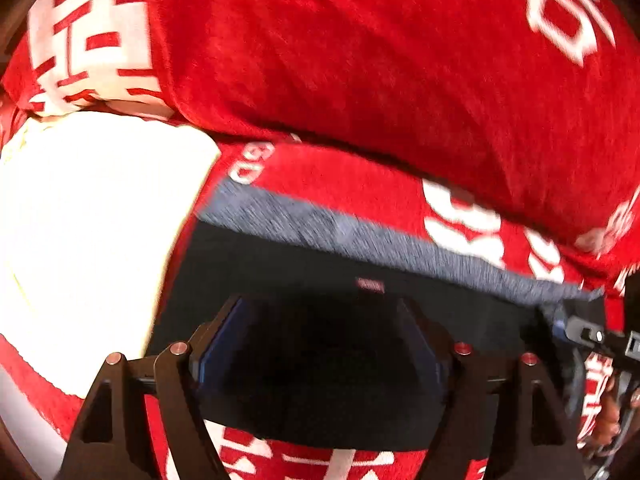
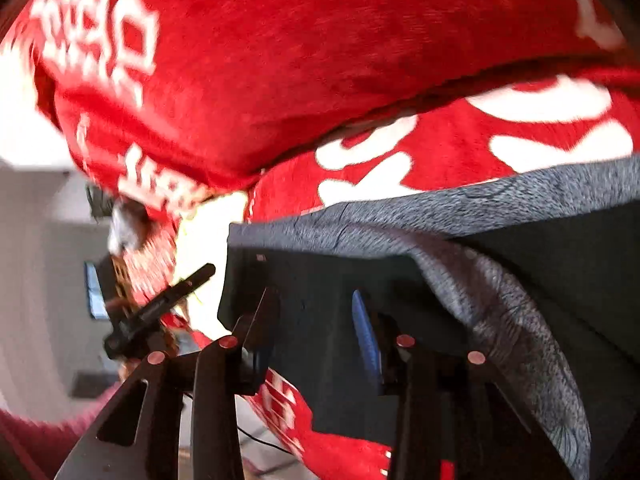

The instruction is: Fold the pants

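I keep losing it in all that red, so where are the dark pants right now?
In both wrist views the dark pants lie on the red patterned blanket, directly beneath the claws, their gray waistband along the far edge.

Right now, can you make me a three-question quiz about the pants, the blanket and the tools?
1. Where do the pants lie?
A. on the red blanket
B. on a wooden chair
C. in a basket

2. What colour is the band along the pants' edge?
A. yellow
B. grey
C. green

3. How are the fingers of the left tool?
A. apart, not pinching the cloth
C. squeezed tight on a sock
B. missing

Answers:
1 A: the red blanket with white letters shows all around the dark pants.
2 B: a speckled grey band runs along the top edge of the dark cloth.
3 A: the left wrist view shows the blue pads wide apart above the pants. The right tool is open too, with pants cloth between its fingers.
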Available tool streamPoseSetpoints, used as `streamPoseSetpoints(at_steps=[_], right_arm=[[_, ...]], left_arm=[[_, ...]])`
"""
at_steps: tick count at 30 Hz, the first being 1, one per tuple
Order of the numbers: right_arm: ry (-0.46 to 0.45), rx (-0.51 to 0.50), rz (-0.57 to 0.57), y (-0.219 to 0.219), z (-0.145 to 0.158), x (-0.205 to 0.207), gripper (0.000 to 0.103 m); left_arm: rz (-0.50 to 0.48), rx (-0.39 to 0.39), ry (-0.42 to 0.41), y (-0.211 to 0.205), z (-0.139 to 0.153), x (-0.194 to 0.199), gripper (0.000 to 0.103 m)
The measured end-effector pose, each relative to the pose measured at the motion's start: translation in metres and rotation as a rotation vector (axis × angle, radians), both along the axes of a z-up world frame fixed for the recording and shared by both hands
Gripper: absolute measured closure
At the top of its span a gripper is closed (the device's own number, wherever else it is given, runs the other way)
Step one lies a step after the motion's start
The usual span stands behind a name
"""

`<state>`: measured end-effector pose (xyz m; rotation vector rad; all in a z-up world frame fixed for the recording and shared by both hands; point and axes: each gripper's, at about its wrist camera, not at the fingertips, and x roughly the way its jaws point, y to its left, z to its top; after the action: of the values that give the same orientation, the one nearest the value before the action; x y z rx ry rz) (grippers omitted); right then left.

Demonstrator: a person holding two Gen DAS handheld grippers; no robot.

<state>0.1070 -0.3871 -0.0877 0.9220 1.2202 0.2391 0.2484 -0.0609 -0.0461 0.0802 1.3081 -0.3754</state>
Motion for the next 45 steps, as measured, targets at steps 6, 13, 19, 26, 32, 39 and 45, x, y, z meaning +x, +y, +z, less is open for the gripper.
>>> streamPoseSetpoints(at_steps=[6,13,19,26,32,39,45], right_arm=[[0.107,-0.088,-0.068,-0.015,-0.042,0.027,0.064],[0.018,-0.022,-0.234,-0.072,0.012,-0.045,0.049],[0.104,-0.036,-0.440,-0.135,0.033,-0.182,0.047],[0.306,-0.042,-0.662,-0.139,0.016,-0.343,0.047],[0.356,-0.016,-0.801,-0.110,-0.001,-0.433,0.047],[0.292,0.077,-0.835,-0.096,-0.041,-0.449,0.047],[0.221,0.220,-0.794,-0.101,-0.052,-0.452,0.046]], left_arm=[[-0.032,0.127,0.058,-0.037,-0.045,-0.024,0.026],[-0.139,0.147,0.065,-0.059,-0.014,-0.058,0.026],[-0.278,0.027,0.173,-0.126,0.012,-0.110,0.026],[-0.525,-0.084,0.311,-0.237,0.002,-0.188,0.026],[-0.627,-0.103,0.364,-0.287,-0.021,-0.233,0.026],[-0.631,-0.101,0.407,-0.291,-0.043,-0.249,0.026],[-0.622,-0.089,0.426,-0.299,-0.051,-0.259,0.026]])
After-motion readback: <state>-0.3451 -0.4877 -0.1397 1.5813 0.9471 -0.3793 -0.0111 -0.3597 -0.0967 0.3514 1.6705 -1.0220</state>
